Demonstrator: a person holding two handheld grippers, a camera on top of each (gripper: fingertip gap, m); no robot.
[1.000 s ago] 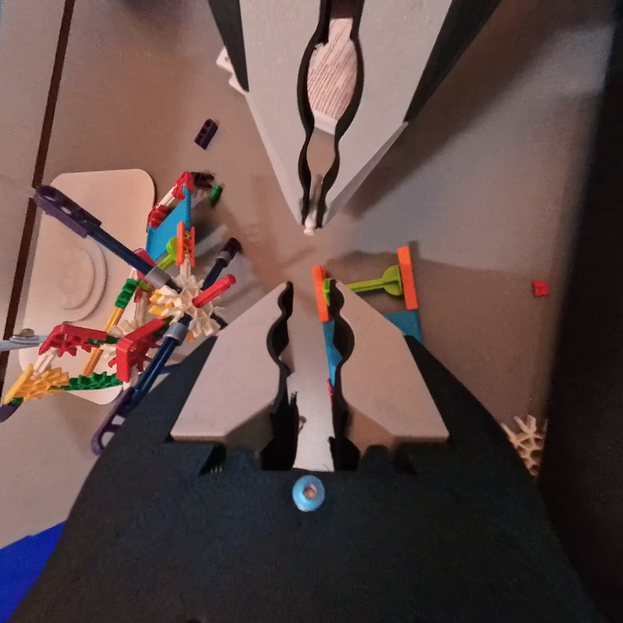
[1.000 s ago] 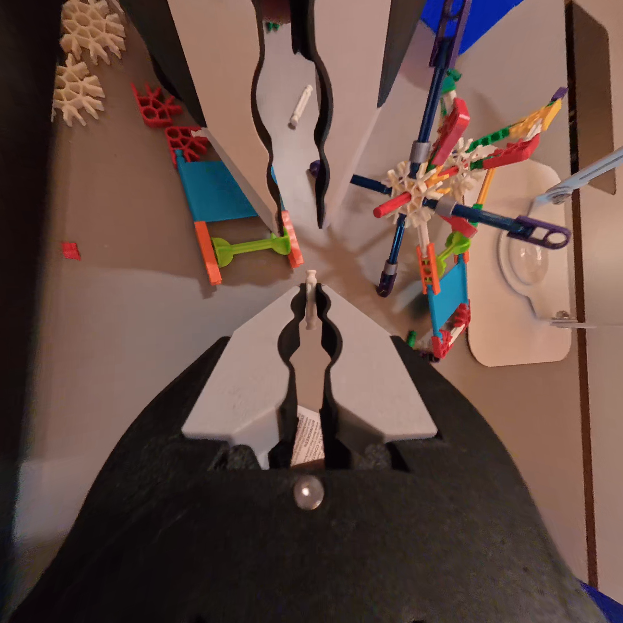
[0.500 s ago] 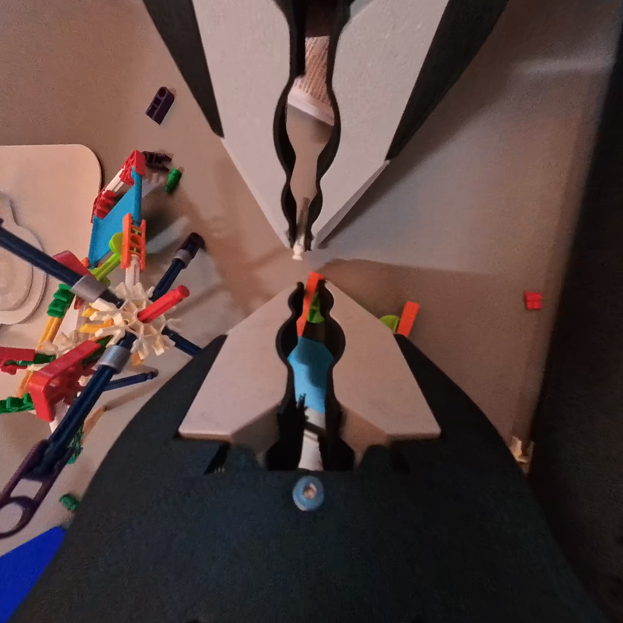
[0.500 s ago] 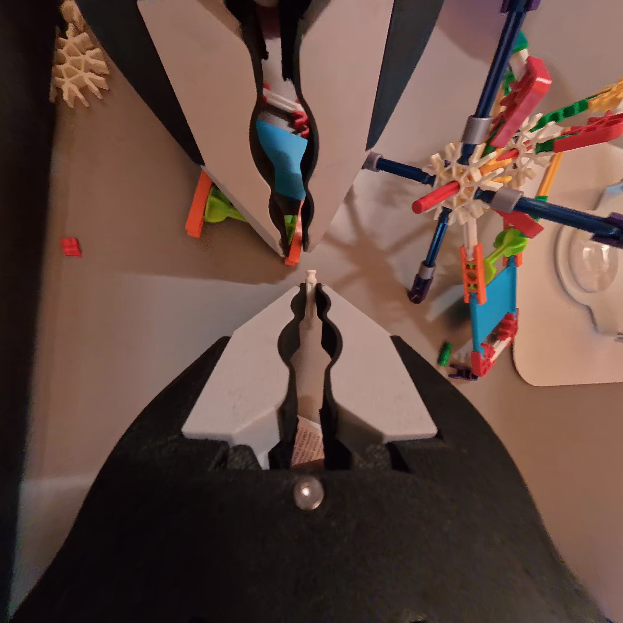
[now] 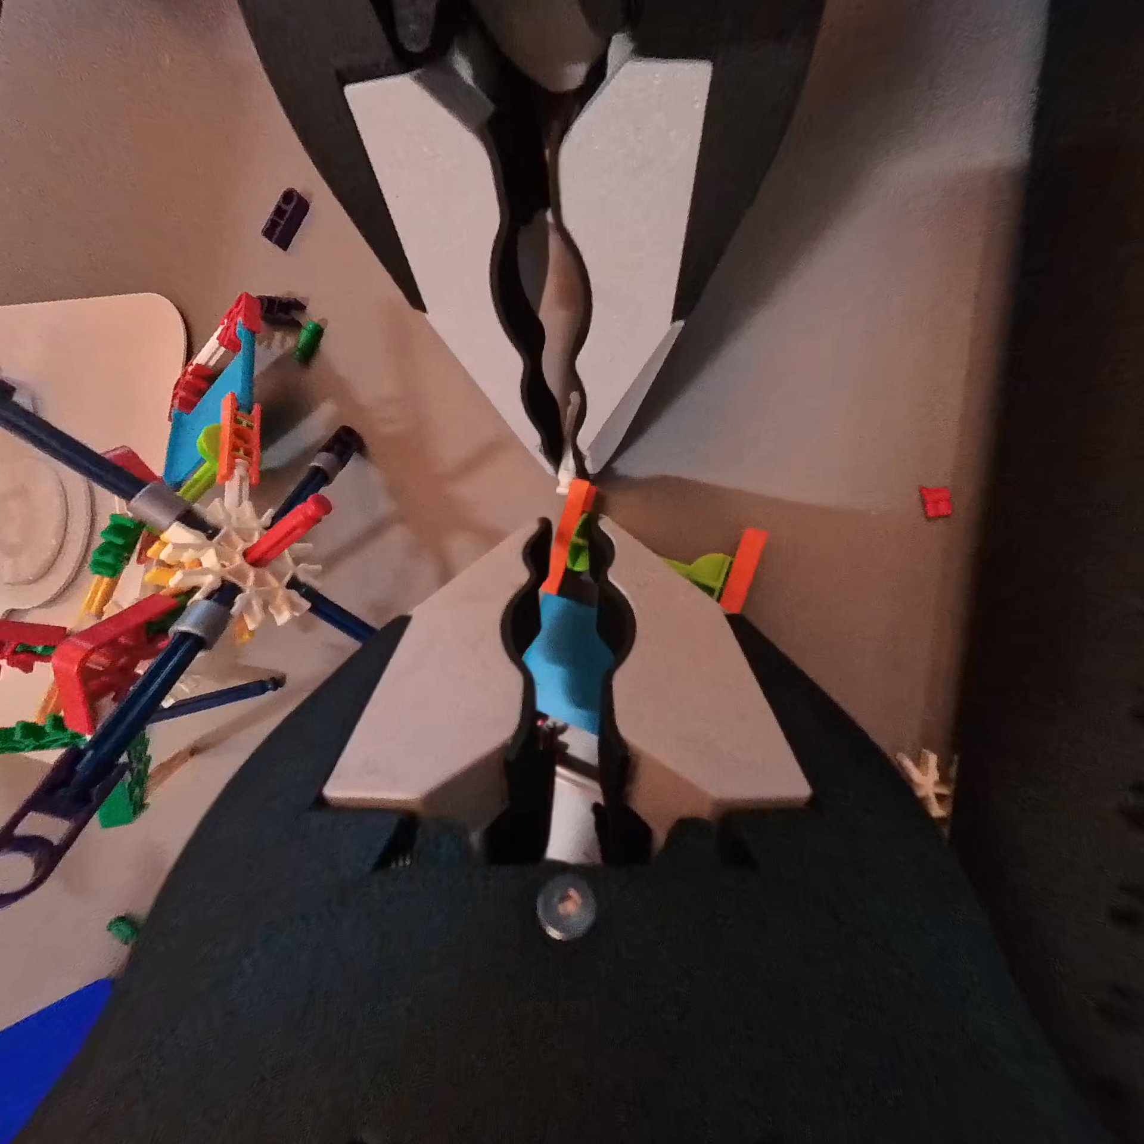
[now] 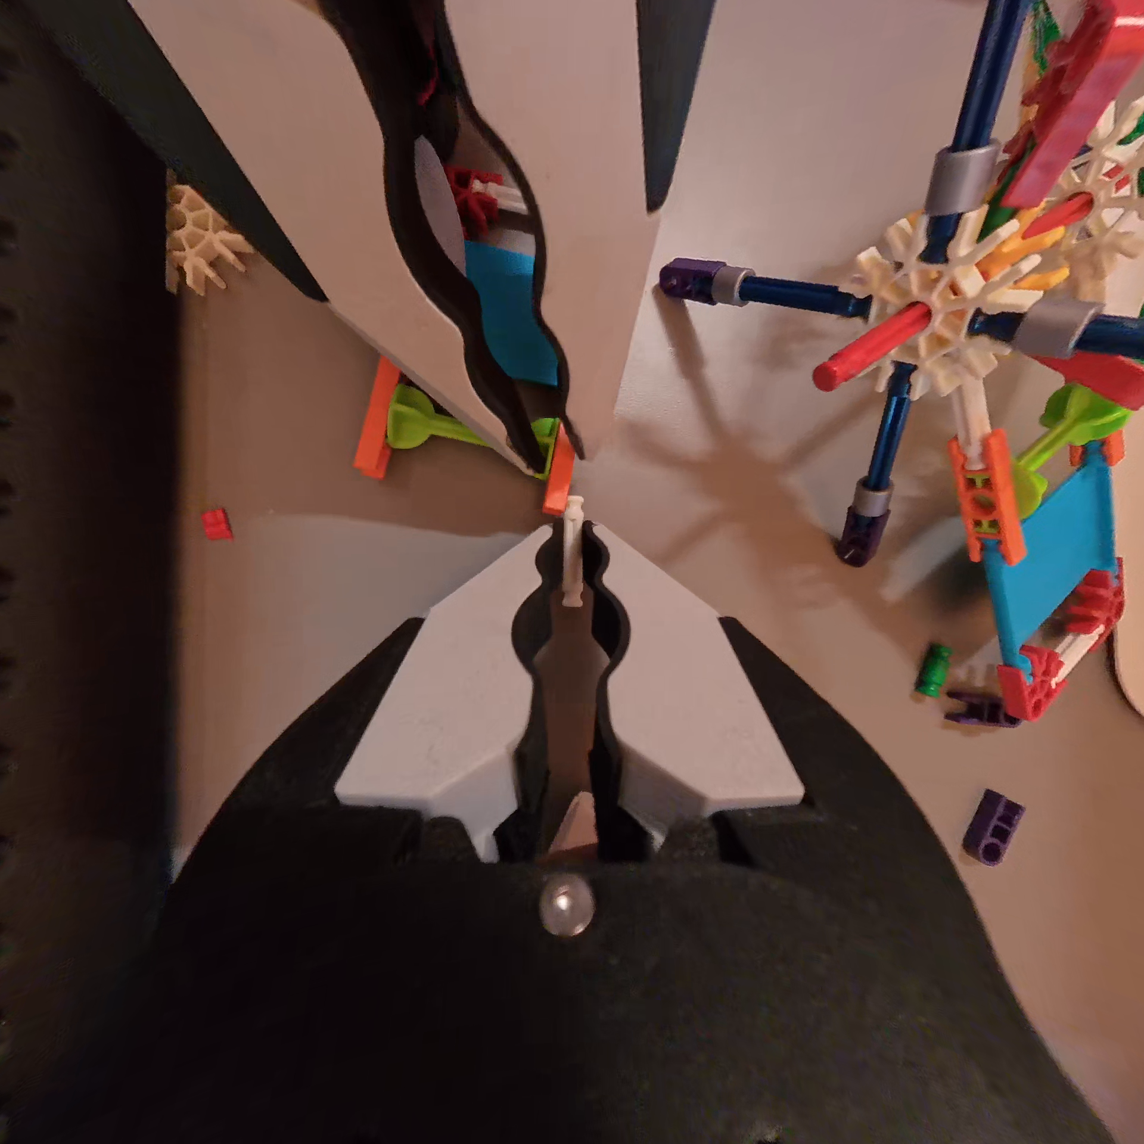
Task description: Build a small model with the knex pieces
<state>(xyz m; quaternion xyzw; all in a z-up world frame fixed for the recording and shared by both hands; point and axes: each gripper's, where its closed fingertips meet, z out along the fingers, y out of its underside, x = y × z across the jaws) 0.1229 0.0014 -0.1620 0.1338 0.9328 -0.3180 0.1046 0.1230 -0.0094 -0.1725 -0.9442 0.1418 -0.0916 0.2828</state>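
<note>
My left gripper is shut on a blue panel piece with orange connectors and a green rod. It holds the piece with one orange connector sticking out past its tips. My right gripper is shut on a short white rod. The two grippers face each other tip to tip. The rod's end is at the orange connector, and I cannot tell whether they touch. In the left wrist view the right gripper comes down from the top with the white rod.
A colourful rod-and-connector wheel model stands beside the grippers, partly on a pale board. Loose on the tan table are a purple connector, a small green rod, a red bit and a white snowflake connector. A dark edge borders the table. My left and right fingertips are right by each other. My left gripper's tips are some 9 cm from the red bit. Look for it in the right wrist view too.
My left gripper has closed on the blue panel piece that lay on the table and now holds it. The two grippers have moved closer, bringing the white rod up to the orange connector.
</note>
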